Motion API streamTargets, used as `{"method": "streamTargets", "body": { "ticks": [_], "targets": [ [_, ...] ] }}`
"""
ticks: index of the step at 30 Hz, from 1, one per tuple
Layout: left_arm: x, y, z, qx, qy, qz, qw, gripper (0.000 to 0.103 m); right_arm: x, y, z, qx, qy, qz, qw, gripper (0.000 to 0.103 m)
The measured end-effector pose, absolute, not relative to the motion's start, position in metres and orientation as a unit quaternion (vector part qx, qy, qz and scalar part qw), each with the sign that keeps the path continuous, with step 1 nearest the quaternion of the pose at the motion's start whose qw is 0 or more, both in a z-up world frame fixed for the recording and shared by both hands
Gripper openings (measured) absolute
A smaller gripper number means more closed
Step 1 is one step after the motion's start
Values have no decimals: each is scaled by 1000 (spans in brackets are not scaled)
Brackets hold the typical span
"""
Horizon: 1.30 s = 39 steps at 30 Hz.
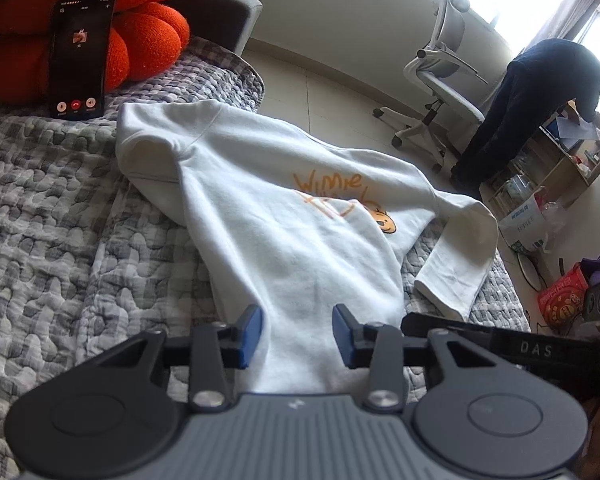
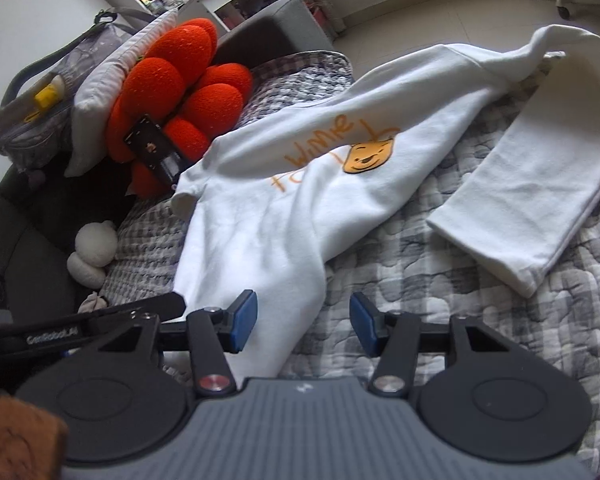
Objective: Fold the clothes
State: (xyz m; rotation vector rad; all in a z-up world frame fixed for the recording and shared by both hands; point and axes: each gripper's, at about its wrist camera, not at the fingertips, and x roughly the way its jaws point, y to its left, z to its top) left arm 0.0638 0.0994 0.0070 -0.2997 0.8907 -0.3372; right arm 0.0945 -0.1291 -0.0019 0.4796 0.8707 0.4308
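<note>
A white sweatshirt [image 1: 284, 216] with an orange bear print lies spread and rumpled on the grey checked quilt [image 1: 60, 216]. It also shows in the right wrist view [image 2: 268, 216], with one long sleeve [image 2: 540, 176] stretched out to the right. My left gripper [image 1: 297, 334] is open, its blue pads over the sweatshirt's near hem, holding nothing. My right gripper [image 2: 303, 326] is open over the hem's right edge, its left pad above the cloth and its right pad above the quilt.
An orange flower cushion [image 1: 100, 24] with a phone [image 1: 82, 56] leaning on it stands at the head of the bed. A person [image 1: 532, 108] bends at a shelf near an office chair [image 1: 440, 80]. Boxes and bags [image 1: 560, 296] lie on the floor beside the bed.
</note>
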Motion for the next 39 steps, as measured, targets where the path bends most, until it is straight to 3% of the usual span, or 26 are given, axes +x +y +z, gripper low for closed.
{"method": "streamTargets", "body": {
  "ticks": [10, 18, 19, 20, 21, 24, 27, 39],
  "targets": [
    [66, 105, 7, -201, 403, -159, 878, 38, 72, -89, 11, 143, 404, 289, 856, 55],
    [65, 109, 10, -213, 381, -153, 887, 39, 75, -55, -6, 45, 394, 261, 880, 55],
    [65, 109, 11, -212, 378, -149, 889, 39, 77, -51, -8, 33, 391, 253, 884, 54],
    [65, 110, 12, -211, 375, -145, 891, 39, 79, -49, -11, 25, 387, 246, 888, 47],
    [64, 111, 12, -210, 372, -142, 893, 41, 82, -50, -11, 28, 385, 240, 891, 35],
    [64, 119, 14, -215, 364, -124, 898, 47, 93, -58, -11, 59, 379, 226, 895, 19],
    [65, 127, 13, -217, 364, -110, 899, 49, 105, -71, -7, 105, 369, 208, 900, 13],
    [81, 124, -6, -181, 381, -109, 900, 51, 150, -123, -22, 298, 379, 166, 860, 8]
  ]
}}
